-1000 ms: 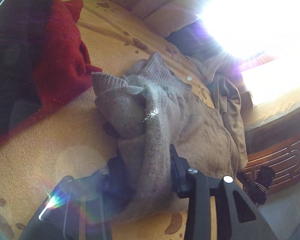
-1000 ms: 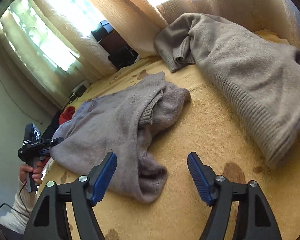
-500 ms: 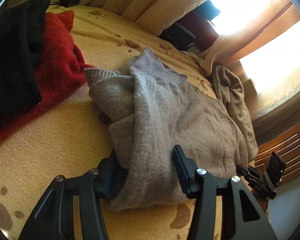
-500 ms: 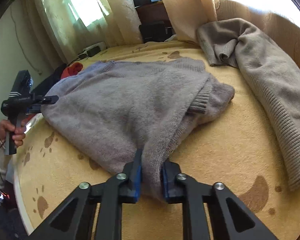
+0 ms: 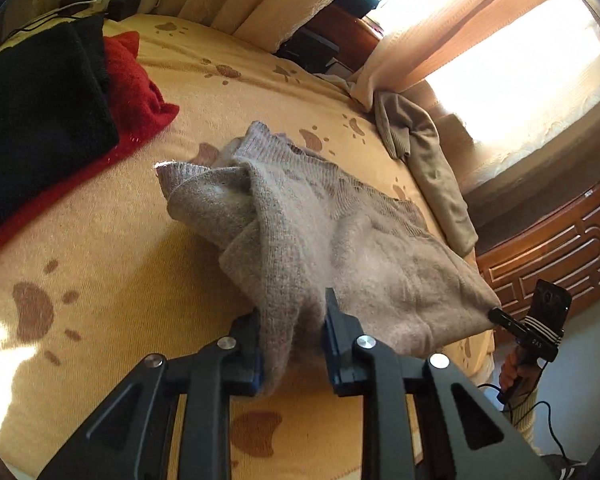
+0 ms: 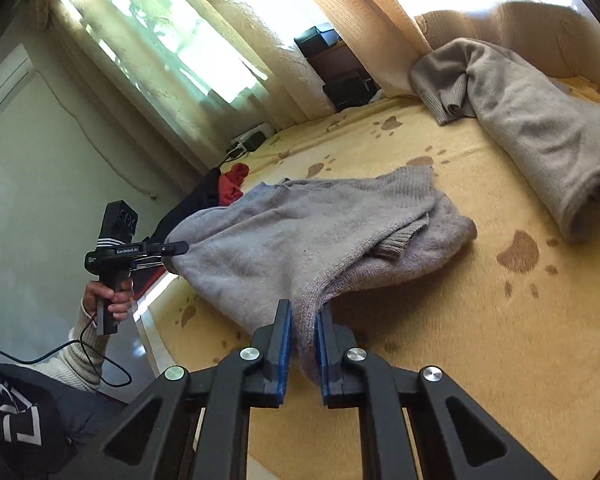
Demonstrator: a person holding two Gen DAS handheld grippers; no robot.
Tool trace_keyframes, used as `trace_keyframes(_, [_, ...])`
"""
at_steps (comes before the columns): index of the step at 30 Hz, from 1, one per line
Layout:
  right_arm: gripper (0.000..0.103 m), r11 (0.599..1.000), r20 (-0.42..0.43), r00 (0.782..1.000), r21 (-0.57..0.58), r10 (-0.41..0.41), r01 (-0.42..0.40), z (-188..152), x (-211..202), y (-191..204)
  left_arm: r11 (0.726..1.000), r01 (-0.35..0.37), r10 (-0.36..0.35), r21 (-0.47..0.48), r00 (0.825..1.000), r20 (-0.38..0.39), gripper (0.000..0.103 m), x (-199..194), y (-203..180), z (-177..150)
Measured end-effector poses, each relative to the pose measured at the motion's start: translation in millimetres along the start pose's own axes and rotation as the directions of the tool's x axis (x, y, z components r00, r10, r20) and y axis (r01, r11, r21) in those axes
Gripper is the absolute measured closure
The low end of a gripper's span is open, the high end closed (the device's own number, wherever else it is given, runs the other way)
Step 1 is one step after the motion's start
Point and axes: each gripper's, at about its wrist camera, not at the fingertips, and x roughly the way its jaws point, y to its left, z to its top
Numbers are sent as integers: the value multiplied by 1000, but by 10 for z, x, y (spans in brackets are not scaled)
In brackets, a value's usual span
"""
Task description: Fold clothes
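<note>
A grey knitted sweater (image 5: 340, 240) lay bunched on a yellow blanket with brown paw prints (image 5: 100, 260), its near edge lifted clear of the cloth between the two tongs. The left gripper (image 5: 292, 344) was seen closing, its jaws still set fairly wide around a thick fold of the sweater's hem; the knit was pressed against the left pad, while contact on the other side could not be told with certainty. The right gripper (image 6: 302, 344) was clamped nearly shut on a thin corner of the same sweater, and its jaws were closing further. In the right wrist view the left gripper (image 6: 180, 247) was seen at the sweater's far corner, carried by a hand (image 6: 110, 298) in a cream ribbed sleeve (image 6: 80, 354). A beige sweater (image 6: 532, 120) was heaped near the curtain (image 6: 240, 32), well apart from the grey one. A black garment (image 5: 36, 112) was stacked on a red one (image 5: 136, 92) at the blanket's far side.
</note>
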Motion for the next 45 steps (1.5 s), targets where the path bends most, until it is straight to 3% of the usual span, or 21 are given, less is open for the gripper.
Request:
trace_keyframes(3, [91,999,-41,998,28,-45,46,-319,-58,-21,1000,-10,9,-14,999,-40,76,-45,78,-277])
trace_keyframes(6, [90,985,-45,984,-4,-175,175,-540,-97,-34,998,-63,63,1,996,-69,74,-15,160,-425])
trace_keyframes(9, [90,976,-17,976,23,-216,217,-552,-125,-158,995,-97,96,-9,992,-78,57,5,268,-470])
trace_keyframes(10, [85,973,-9,973,36,-229,229,-535,-136,-202,994,-108,107,-10,992,-63,52,-34,292,-456])
trace_keyframes(12, [55,965,17,965,38,-262,261,-456,-151,-225,990,-139,139,-2,990,-12,48,-163,314,-410])
trace_keyframes(13, [27,962,40,961,29,-273,272,-403,-159,-222,989,-151,151,4,988,19,48,-247,314,-380])
trace_keyframes(14, [18,960,61,958,23,-281,280,-348,-166,-221,986,-167,166,7,985,54,47,-337,312,-342])
trace_keyframes(17, [18,968,100,963,23,-251,250,-139,-132,-252,983,-184,178,22,972,153,40,-542,280,-132])
trace_keyframes(19, [18,970,108,964,7,-242,243,44,-17,-280,985,-169,159,44,971,179,36,-527,253,74])
trace_keyframes(25, [18,960,78,960,-57,-268,273,593,453,-439,982,-152,140,116,985,100,35,218,295,725])
trace_keyframes(31, [18,940,14,953,-162,-302,301,920,884,-579,978,-111,109,177,994,20,35,948,388,1088])
trace_keyframes(35, [18,925,-25,949,-232,-315,301,1040,1132,-603,948,-97,103,302,995,-2,35,1092,230,1106])
trace_keyframes(39, [18,906,-81,940,-305,-332,294,1038,1404,-610,886,-143,167,441,986,-15,35,1192,42,1023])
trace_keyframes(40, [19,892,-74,935,-332,-347,305,1018,1432,-574,872,-157,184,464,983,-13,39,1209,8,1009])
trace_keyframes(41, [24,878,-67,930,-359,-362,316,999,1460,-539,860,-172,201,480,980,-9,44,1223,-19,997])
trace_keyframes(42, [31,866,-60,927,-382,-371,322,983,1482,-505,857,-171,202,485,979,-12,58,1232,-38,993])
trace_keyframes(44, [71,873,-64,935,-385,-349,299,977,1472,-443,877,-127,168,463,985,-47,87,1244,-51,997])
trace_keyframes(45, [80,872,-64,936,-390,-347,297,963,1470,-403,882,-120,160,455,986,-50,88,1246,-66,988])
